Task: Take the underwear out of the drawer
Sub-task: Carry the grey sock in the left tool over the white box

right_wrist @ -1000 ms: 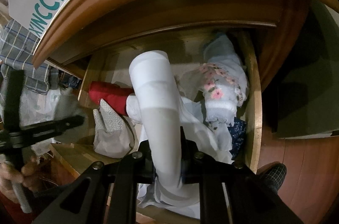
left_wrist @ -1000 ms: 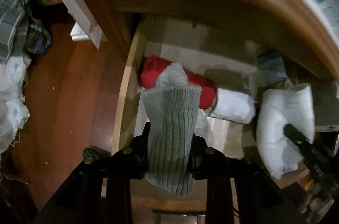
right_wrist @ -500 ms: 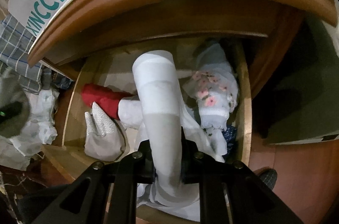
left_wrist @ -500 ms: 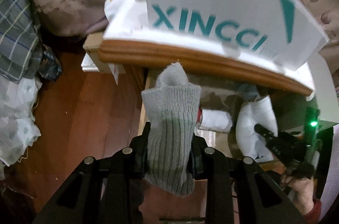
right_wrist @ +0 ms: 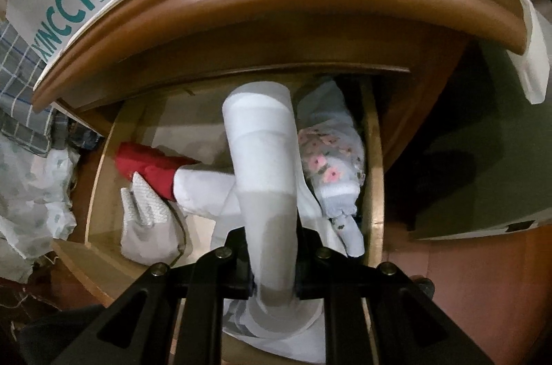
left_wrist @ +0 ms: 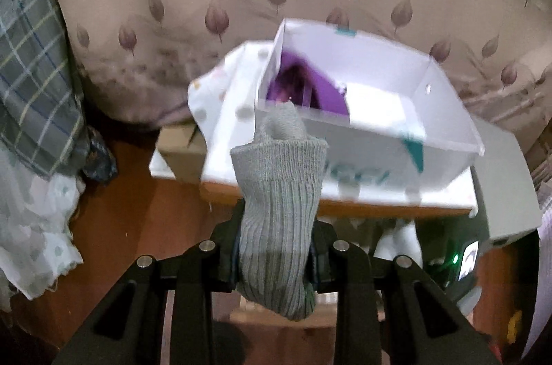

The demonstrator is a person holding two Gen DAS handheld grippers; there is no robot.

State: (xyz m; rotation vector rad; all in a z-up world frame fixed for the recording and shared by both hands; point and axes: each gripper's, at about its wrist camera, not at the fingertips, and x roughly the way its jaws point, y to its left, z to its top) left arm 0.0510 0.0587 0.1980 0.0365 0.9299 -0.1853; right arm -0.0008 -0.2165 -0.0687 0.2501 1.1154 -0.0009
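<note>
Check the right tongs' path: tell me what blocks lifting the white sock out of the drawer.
The wooden tabletop edge overhangs the back of the open drawer. The right tongs, shut on the white sock, sit near the drawer's front; nothing visible blocks them there.

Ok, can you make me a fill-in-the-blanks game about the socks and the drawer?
1. The left gripper is holding a ____ ribbed sock.
2. The right gripper is holding a long ____ sock.
3. The rolled cloth at the drawer's left end is ____.
4. Inside the shoe box lies something ____.

Missing words: grey; white; red; purple
</note>
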